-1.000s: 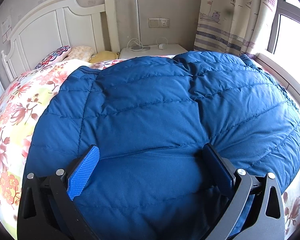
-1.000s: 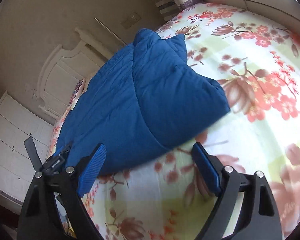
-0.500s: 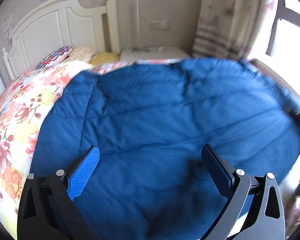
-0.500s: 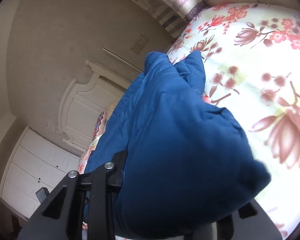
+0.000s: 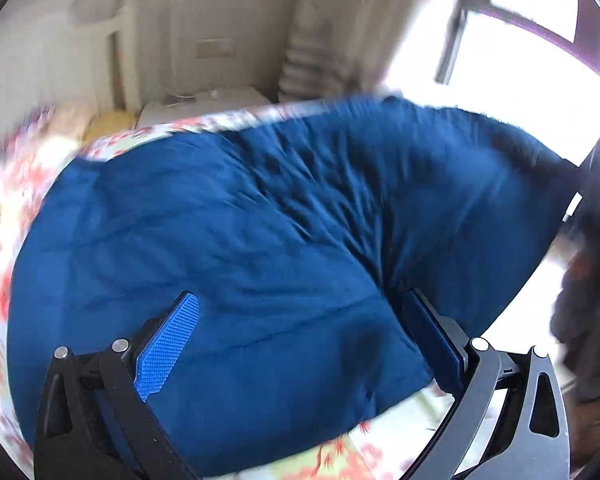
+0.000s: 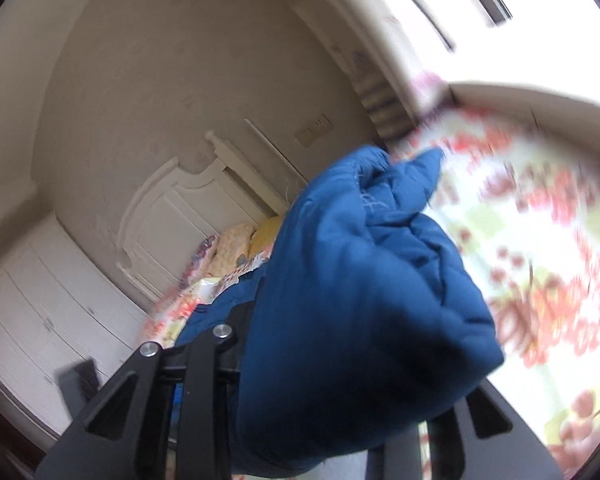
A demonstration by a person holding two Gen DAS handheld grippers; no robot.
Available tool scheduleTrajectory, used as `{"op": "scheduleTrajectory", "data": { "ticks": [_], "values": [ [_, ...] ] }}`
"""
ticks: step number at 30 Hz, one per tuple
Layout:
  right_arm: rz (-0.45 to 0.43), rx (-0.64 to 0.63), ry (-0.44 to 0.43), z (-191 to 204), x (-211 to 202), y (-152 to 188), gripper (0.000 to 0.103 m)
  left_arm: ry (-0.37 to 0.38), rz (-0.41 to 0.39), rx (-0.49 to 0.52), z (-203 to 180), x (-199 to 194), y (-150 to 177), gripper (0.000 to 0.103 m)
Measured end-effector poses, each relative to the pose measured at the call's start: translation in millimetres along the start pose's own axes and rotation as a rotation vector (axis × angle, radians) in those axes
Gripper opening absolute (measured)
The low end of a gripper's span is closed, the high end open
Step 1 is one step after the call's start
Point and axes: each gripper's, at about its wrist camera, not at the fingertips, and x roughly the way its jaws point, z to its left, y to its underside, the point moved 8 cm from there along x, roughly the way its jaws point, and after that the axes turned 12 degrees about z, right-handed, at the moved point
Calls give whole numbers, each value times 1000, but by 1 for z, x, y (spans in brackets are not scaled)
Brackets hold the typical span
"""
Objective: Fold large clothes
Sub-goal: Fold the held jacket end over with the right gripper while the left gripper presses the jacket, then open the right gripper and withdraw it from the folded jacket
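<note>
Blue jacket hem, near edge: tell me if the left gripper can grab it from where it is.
Probably yes. The left gripper is open right over the blue jacket, nothing between them; the right gripper is shut on another part.

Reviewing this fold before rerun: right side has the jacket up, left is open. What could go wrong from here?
1. The right gripper pinches only one puffy corner of the blue jacket; slick padding could slip out.
2. The left gripper stands open, holding nothing, so the jacket's bulk may drag across the floral bedspread instead of folding.

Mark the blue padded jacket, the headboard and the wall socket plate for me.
blue padded jacket (image 5: 260,240), left wrist view, quilted middle.
headboard (image 6: 172,216), right wrist view, white panel.
wall socket plate (image 6: 314,130), right wrist view, plate centre.
</note>
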Motion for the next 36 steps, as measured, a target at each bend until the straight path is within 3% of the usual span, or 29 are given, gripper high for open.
{"op": "scheduleTrajectory", "data": {
  "ticks": [1, 3, 7, 10, 11, 13, 14, 15, 16, 18, 21, 23, 25, 28, 30, 32, 33, 34, 36],
  "values": [
    [-10, -78, 32, 21, 2, -4, 27, 29, -49, -78, 27, -24, -2, 98],
    [-23, -304, 97, 88, 10, -6, 27, 15, -127, -197, 76, -60, -2, 98],
    [-5, -710, 186, 203, 51, 25, 28, -128, -311, -400, 178, -146, 9, 98],
    [90, -1078, 253, 277, 110, 104, 32, -205, -393, -466, 215, -191, 24, 98],
    [144, -1186, 283, 287, 130, 130, 34, -221, -405, -478, 223, -200, 27, 98],
    [275, -1438, 350, 287, 172, 200, 47, -251, -414, -501, 237, -210, 37, 98],
    [271, -1547, 402, 281, 191, 230, 48, -255, -409, -508, 241, -211, 42, 98],
    [210, -1612, 452, 279, 196, 244, 47, -256, -399, -513, 242, -210, 45, 98],
    [190, -1623, 482, 279, 199, 249, 47, -253, -384, -513, 241, -206, 49, 98],
    [225, -1521, 449, 280, 196, 239, 50, -230, -351, -488, 235, -192, 49, 98],
    [222, -1510, 453, 281, 195, 235, 54, -151, -321, -390, 208, -174, 25, 98],
    [216, -1510, 461, 283, 195, 236, 55, -60, -281, -267, 181, -152, -14, 98],
    [201, -1514, 465, 284, 195, 237, 56, 1, -190, -135, 158, -124, -54, 98],
    [183, -1516, 429, 284, 184, 239, 62, -5, -54, -3, 142, -73, -102, 98],
    [193, -1527, 368, 285, 172, 243, 67, -56, 53, 50, 144, -31, -118, 98],
    [242, -1478, 265, 287, 161, 241, 72, -213, 136, 96, 163, 11, -116, 99],
    [270, -1413, 174, 286, 145, 234, 73, -212, 157, 98, 169, 22, -111, 99],
    [280, -1361, 112, 286, 134, 226, 73, -160, 135, 87, 176, 30, -106, 99],
    [313, -1221, -16, 277, 108, 200, 72, -142, 76, 75, 186, 32, -98, 99]
  ]
}}
